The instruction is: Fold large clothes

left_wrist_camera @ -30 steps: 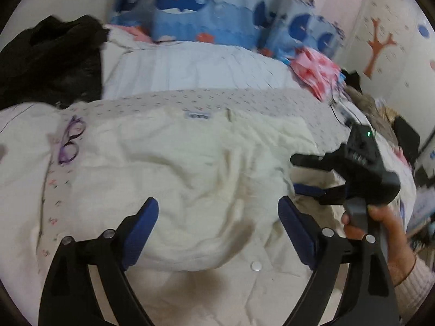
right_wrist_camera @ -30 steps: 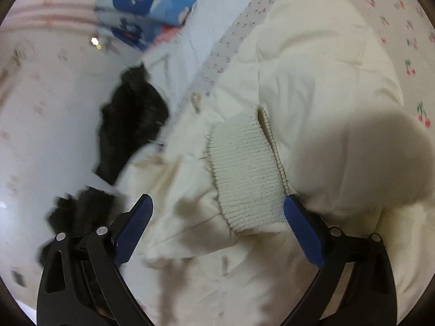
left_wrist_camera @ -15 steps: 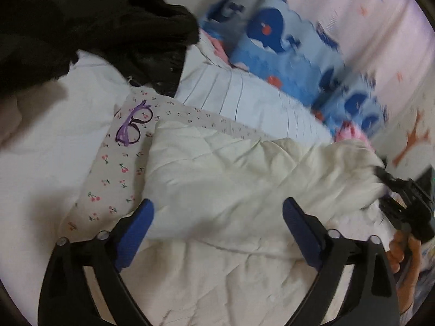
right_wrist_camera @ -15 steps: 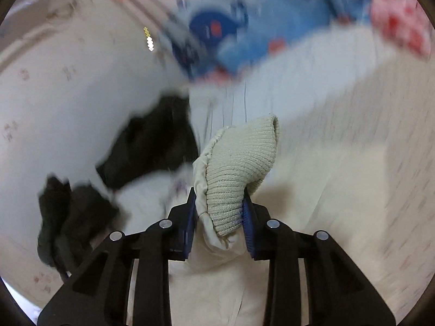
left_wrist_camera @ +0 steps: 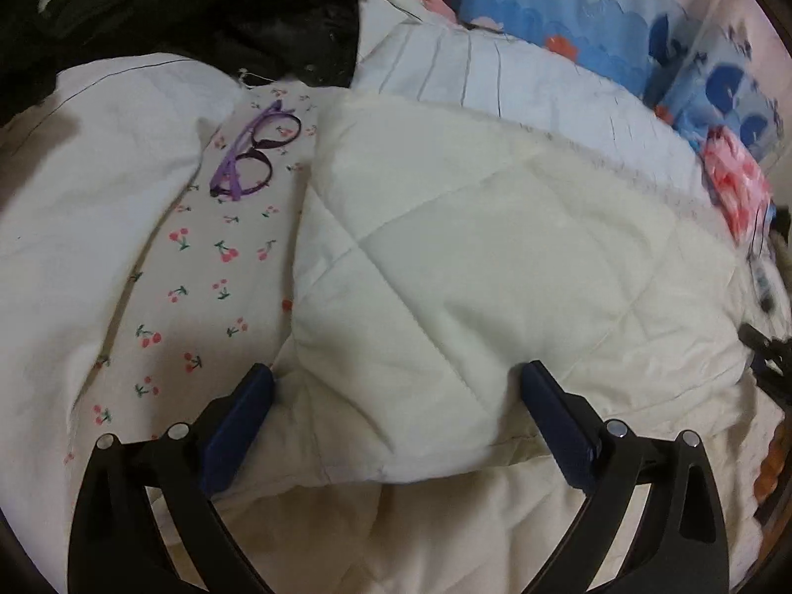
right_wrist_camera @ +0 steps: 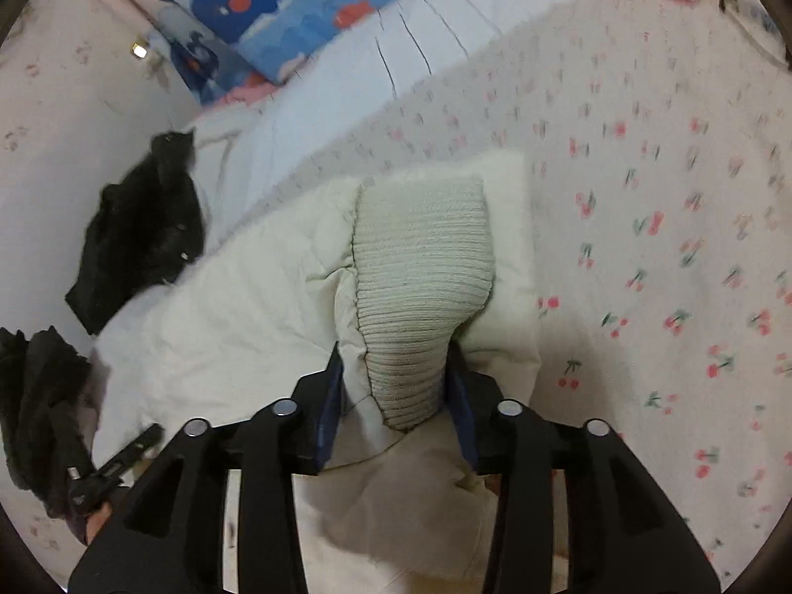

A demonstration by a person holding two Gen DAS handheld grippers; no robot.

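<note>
A cream quilted jacket lies spread on the bed. My left gripper is open wide just above it, and a puffy folded edge of the jacket lies between its fingers without the pads pressing on it. My right gripper holds the jacket's ribbed knit cuff between its blue pads. Its jaws are opening, but the pads still touch the cuff, and the sleeve is laid across the jacket body. The right gripper's tip shows at the far right edge of the left wrist view.
Purple glasses lie on the cherry-print sheet just left of the jacket. Black clothes are heaped at the head of the bed, beside a white pillow and whale-print bedding. A pink-red cloth lies at the right.
My right gripper closed on the cuff, lifted it and carried the sleeve over the jacket; its jaws are now wider than half a second ago. My left gripper dropped closer to the jacket's edge.
</note>
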